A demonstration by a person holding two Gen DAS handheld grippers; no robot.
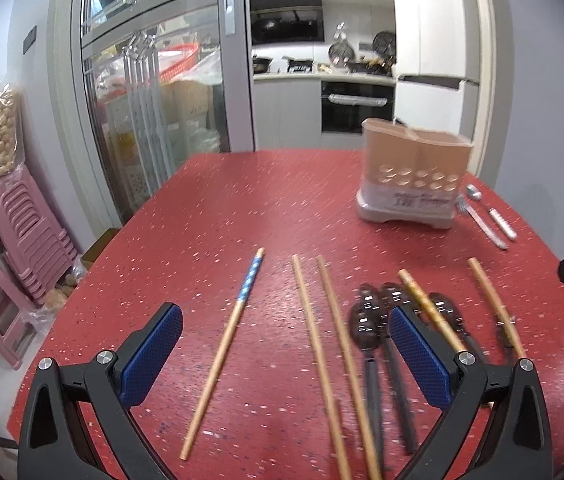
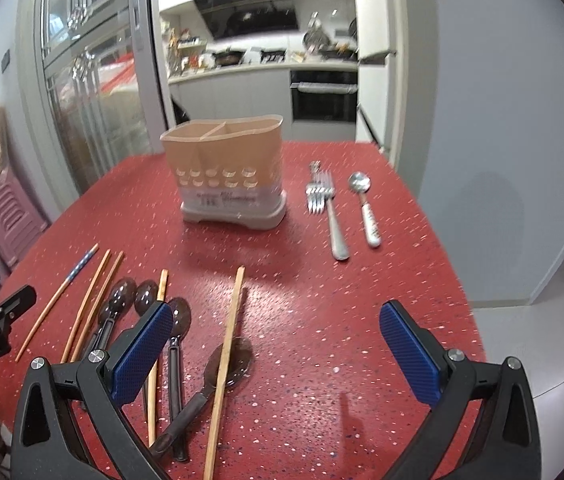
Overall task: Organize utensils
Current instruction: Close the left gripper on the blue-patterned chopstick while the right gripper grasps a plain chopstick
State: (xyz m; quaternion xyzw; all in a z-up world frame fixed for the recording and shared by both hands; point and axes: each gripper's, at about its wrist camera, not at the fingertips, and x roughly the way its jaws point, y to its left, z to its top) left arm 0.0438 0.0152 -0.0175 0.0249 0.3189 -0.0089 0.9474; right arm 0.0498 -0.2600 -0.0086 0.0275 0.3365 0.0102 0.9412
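Red speckled table (image 1: 242, 200) fills our left wrist view, and our left hand-held gripper (image 1: 285, 356) hangs spread wide, pinching nothing. Between its fingers lie bamboo chopsticks (image 1: 313, 332); a blue-patterned chopstick (image 1: 238, 320) sits toward nine o'clock of them, dark plastic spoons (image 1: 365, 332) toward three o'clock. At one o'clock stands the peach caddy (image 1: 413, 176), well apart.

Over to the right wrist view: our right hand-held gripper (image 2: 276, 344) is spread too, holding nothing. One long chopstick (image 2: 228, 344) lies across a dark spoon (image 2: 230, 360) toward eight o'clock of its gap. The caddy (image 2: 226, 168) sits at twelve, its two compartments showing nothing inside; a steel fork (image 2: 327, 208) and white-handled spoon (image 2: 365, 208) lie at one o'clock.

We'd judge the chopsticks light, stiff and inclined to roll, so pinch mid-shaft. The smooth spoons look slippery; take their handles.
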